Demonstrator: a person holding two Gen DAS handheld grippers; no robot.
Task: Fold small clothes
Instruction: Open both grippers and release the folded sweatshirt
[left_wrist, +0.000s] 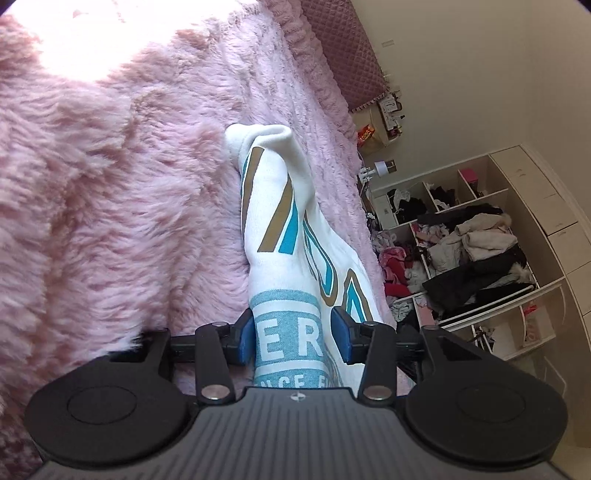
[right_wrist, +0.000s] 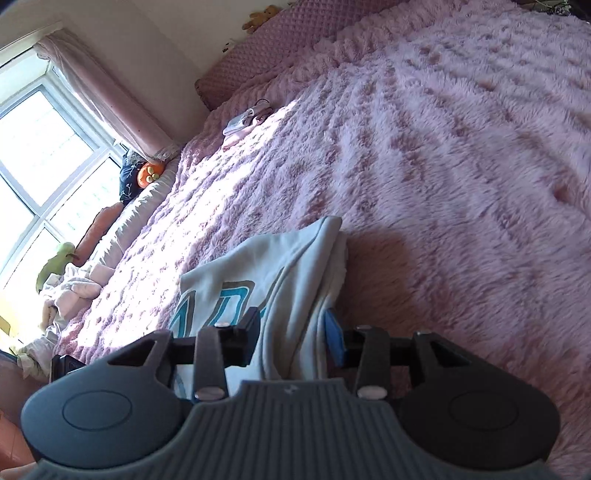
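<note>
Blue pads (left_wrist: 246, 338) of our left gripper (left_wrist: 293, 338) clamp the garment (left_wrist: 280, 221) at its lettered band, our right gripper (right_wrist: 293, 332) pinches a bunched edge, both over the blanket (left_wrist: 110, 184); light, limp knit, so we'd hold hems.

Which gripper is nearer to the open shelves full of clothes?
Left. The left gripper faces the shelves beside the bed; the right gripper sees only blanket and window.

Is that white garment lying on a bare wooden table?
No, the white garment lies on a fluffy pink blanket covering a bed.
</note>
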